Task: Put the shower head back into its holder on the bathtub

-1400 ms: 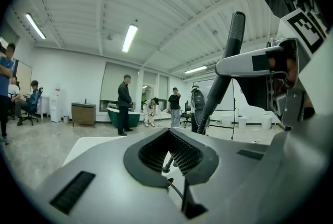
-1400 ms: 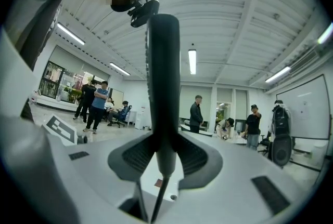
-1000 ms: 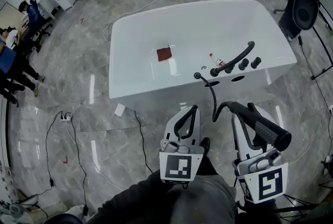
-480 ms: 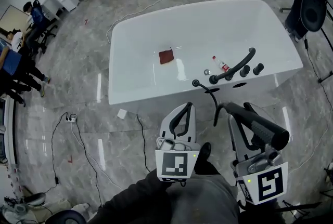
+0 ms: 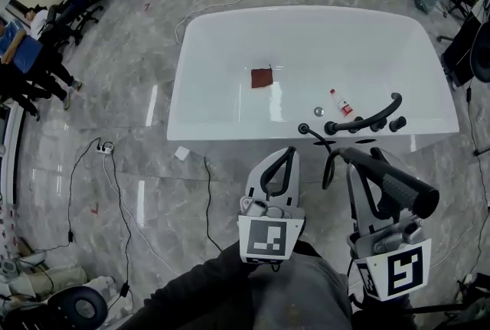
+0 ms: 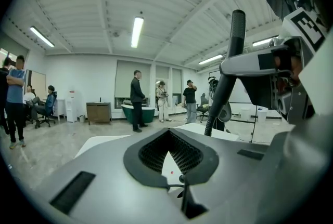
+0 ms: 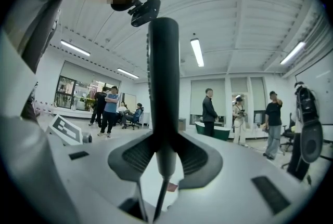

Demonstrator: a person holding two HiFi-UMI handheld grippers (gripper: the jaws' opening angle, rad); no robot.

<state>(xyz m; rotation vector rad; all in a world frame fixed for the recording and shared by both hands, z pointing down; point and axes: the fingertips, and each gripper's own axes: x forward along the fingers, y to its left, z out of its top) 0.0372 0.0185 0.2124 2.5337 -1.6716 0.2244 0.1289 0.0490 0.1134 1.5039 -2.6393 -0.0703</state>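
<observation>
Two tongs: left tongs (image 5: 285,155) closed, empty; right tongs (image 5: 364,161) clamping shower head (image 5: 398,187).
Change: bathtub (image 5: 230,129) ahead, nearer than before; approach under way.

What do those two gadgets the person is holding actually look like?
The left gripper and right gripper are white plastic shells with dark, ribbed pads lining the jaws. Each carries a cube printed with black-and-white square markers at its rear.

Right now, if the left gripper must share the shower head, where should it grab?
Probably the straight handle of the shower head, just past where the right gripper clamps it, toward the spray end. Bring the left gripper in from its own side: that stretch looks slim, bare and clear of the hose.
</observation>
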